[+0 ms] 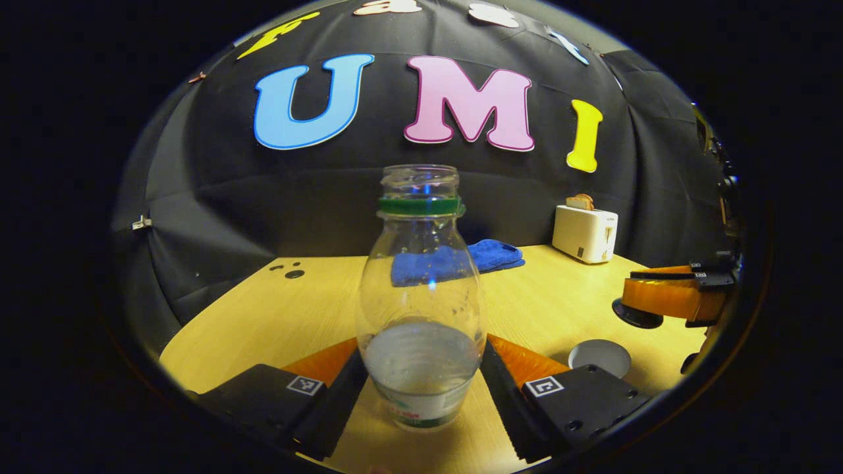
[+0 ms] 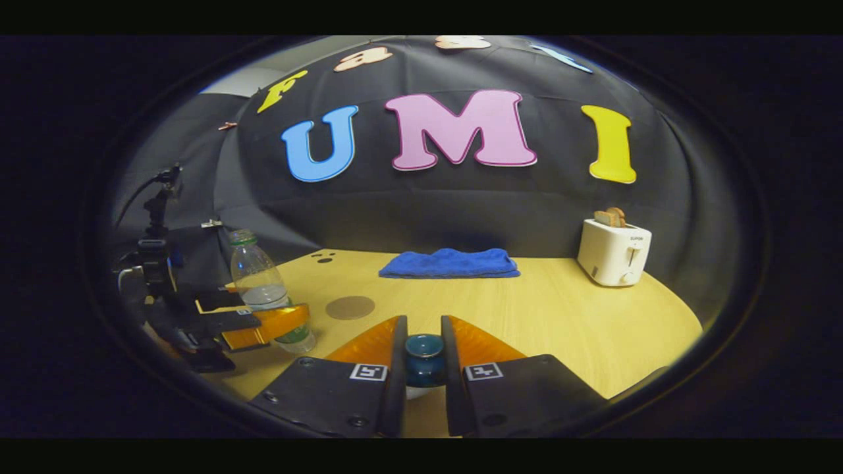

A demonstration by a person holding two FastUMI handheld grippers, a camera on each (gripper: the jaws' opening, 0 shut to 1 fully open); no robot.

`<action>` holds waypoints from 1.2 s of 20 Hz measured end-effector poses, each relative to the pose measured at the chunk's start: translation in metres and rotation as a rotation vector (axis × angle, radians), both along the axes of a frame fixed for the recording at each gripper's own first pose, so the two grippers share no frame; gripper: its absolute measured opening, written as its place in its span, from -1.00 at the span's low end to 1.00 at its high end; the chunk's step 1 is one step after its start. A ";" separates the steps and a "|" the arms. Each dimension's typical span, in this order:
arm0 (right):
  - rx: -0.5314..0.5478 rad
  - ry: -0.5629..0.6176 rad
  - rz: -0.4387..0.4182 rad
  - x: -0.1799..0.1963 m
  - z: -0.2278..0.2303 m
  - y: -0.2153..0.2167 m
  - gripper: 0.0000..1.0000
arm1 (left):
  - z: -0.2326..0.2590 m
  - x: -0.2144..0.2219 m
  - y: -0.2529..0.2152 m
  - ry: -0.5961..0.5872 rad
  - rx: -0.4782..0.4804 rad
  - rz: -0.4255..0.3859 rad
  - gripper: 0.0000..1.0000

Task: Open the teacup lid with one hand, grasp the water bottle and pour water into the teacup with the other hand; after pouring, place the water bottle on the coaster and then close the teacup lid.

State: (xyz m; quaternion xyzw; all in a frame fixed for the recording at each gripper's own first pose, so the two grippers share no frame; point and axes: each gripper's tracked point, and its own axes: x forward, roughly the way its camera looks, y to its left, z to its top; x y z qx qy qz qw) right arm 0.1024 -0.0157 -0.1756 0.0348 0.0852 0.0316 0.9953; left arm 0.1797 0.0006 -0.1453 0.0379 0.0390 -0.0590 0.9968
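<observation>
A clear water bottle (image 1: 421, 276) with a green neck ring and no cap stands upright, about a third full. My left gripper (image 1: 423, 352) is shut on its lower body. In the right gripper view the same bottle (image 2: 258, 273) sits at the left with the left gripper (image 2: 273, 322) around it. My right gripper (image 2: 423, 332) is shut on the teal knob of the teacup lid (image 2: 425, 359). The left gripper view shows that right gripper (image 1: 665, 296) holding the dark lid (image 1: 635, 315) above and right of the open teacup (image 1: 599, 355). A round brown coaster (image 2: 350, 307) lies flat beside the bottle.
A folded blue cloth (image 2: 450, 263) lies at the back of the wooden table (image 2: 560, 316). A white toaster (image 2: 614, 253) with bread in it stands at the back right. Small dark holes (image 2: 323, 258) mark the tabletop at the back left.
</observation>
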 end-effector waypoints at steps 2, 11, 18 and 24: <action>-0.003 0.004 -0.002 -0.008 -0.002 -0.006 -0.39 | -0.003 0.008 -0.003 0.004 0.004 -0.018 0.89; 0.004 0.042 -0.056 -0.031 -0.020 -0.029 -0.34 | -0.002 0.013 0.001 0.090 0.262 -0.043 0.41; 0.003 0.030 -0.111 -0.045 -0.016 -0.057 -0.51 | -0.012 0.005 -0.014 0.140 0.815 -0.244 0.49; 0.006 0.042 -0.163 -0.064 -0.023 -0.081 -0.34 | -0.040 0.005 -0.023 0.190 1.148 -0.420 0.49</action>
